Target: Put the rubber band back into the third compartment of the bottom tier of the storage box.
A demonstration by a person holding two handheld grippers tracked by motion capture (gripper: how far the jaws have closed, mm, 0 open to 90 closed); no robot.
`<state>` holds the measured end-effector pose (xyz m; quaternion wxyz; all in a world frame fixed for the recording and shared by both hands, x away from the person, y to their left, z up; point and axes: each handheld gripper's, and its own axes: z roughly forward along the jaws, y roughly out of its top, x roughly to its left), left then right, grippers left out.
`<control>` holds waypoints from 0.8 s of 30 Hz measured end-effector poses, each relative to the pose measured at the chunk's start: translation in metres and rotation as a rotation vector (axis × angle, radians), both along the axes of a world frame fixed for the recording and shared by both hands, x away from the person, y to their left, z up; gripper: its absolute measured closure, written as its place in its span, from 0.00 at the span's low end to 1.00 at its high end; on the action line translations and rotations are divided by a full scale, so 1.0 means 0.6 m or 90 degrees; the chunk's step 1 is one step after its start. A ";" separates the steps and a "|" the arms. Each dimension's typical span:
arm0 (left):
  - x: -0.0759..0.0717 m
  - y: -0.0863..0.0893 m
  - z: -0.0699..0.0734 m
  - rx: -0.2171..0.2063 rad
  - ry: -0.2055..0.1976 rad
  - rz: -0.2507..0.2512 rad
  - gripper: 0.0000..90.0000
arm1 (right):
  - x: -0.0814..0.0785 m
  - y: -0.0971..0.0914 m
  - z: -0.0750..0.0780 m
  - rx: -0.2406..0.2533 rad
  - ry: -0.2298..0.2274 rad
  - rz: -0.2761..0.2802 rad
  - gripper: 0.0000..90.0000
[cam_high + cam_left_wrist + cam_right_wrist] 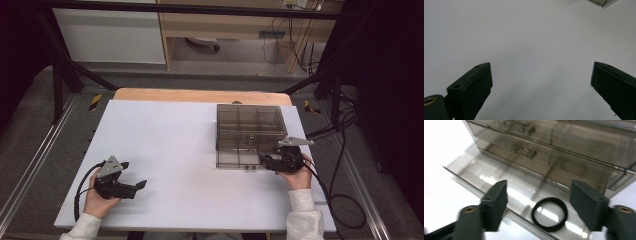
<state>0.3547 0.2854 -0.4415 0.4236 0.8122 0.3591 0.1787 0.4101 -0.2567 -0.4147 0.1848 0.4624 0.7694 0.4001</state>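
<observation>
On the left of the white table (165, 145), the left gripper (131, 186) rested low on the board in the person's left hand (97, 200), well apart from the work. Its jaws stood wide and released, with bare table between them.

Toward the right stood the smoky clear drawer box (250, 127), its bottom drawer (235, 159) pulled out toward the person. In the right gripper view, a black ring (549, 214) lay flat in one compartment of that drawer, near its front wall.

The right gripper (266, 161) was held at the drawer's front right corner, pointing leftward along it, the right hand (296, 175) wrapped around its body. Its jaws were parted, standing either side of the ring without touching it.

By the look of things the ring had been dropped into place, so the putting-away seemed done. What remained, I judged, was drawing the gripper back and pushing the drawer shut.
</observation>
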 end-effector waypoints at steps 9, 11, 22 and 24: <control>0.001 0.001 -0.001 -0.001 0.002 0.002 0.04 | -0.010 0.008 0.008 0.045 -0.016 0.014 0.05; 0.001 0.001 -0.001 0.000 0.001 0.002 0.04 | -0.014 0.011 0.007 0.049 -0.015 0.022 0.04; 0.001 0.001 -0.001 0.000 0.001 0.003 0.04 | -0.036 0.028 0.006 0.055 -0.014 0.064 0.01; 0.001 0.001 -0.001 0.001 0.002 0.003 0.04 | -0.039 0.028 0.006 0.051 -0.020 0.064 0.01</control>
